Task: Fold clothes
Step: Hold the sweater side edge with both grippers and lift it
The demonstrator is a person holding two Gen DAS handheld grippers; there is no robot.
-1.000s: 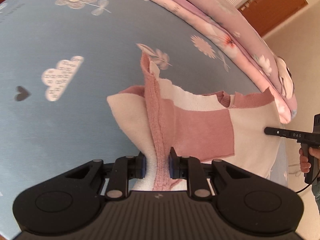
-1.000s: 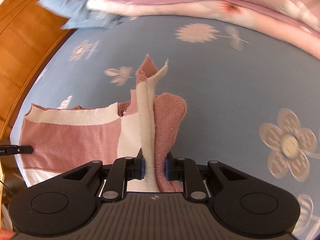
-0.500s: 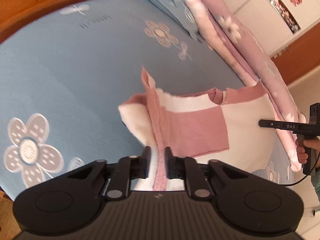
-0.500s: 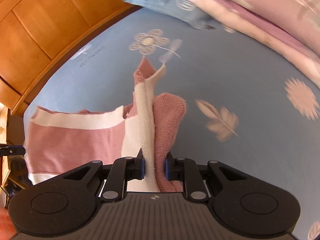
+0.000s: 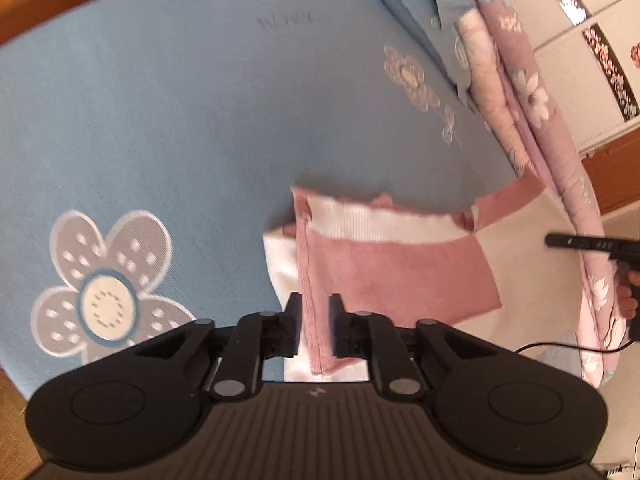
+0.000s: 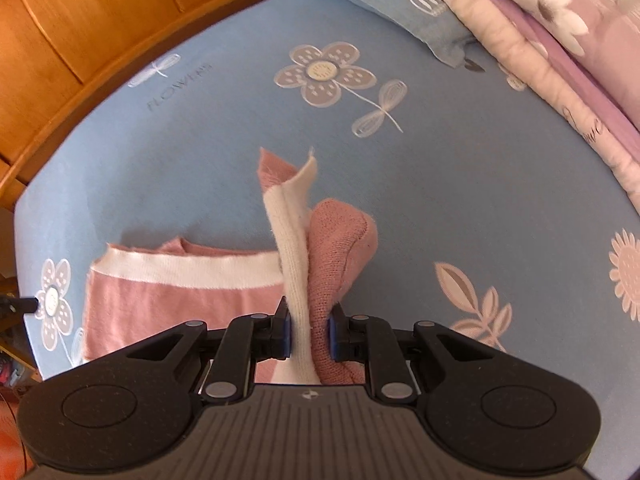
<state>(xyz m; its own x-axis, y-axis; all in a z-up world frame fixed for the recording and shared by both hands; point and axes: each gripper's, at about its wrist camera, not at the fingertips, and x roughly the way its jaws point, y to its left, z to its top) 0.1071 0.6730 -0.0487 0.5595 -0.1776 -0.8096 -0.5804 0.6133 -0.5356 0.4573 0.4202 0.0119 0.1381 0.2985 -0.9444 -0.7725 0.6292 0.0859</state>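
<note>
One blue flowered bedsheet covered the bed, with one folded pink quilt along its far side and one pink-and-white sweater lying spread on the sheet. Of the two tongs, the right gripper was clenched on a bunched sweater edge. The left gripper was opening, a narrow gap showing beside the pink hem between its jaws.
</note>
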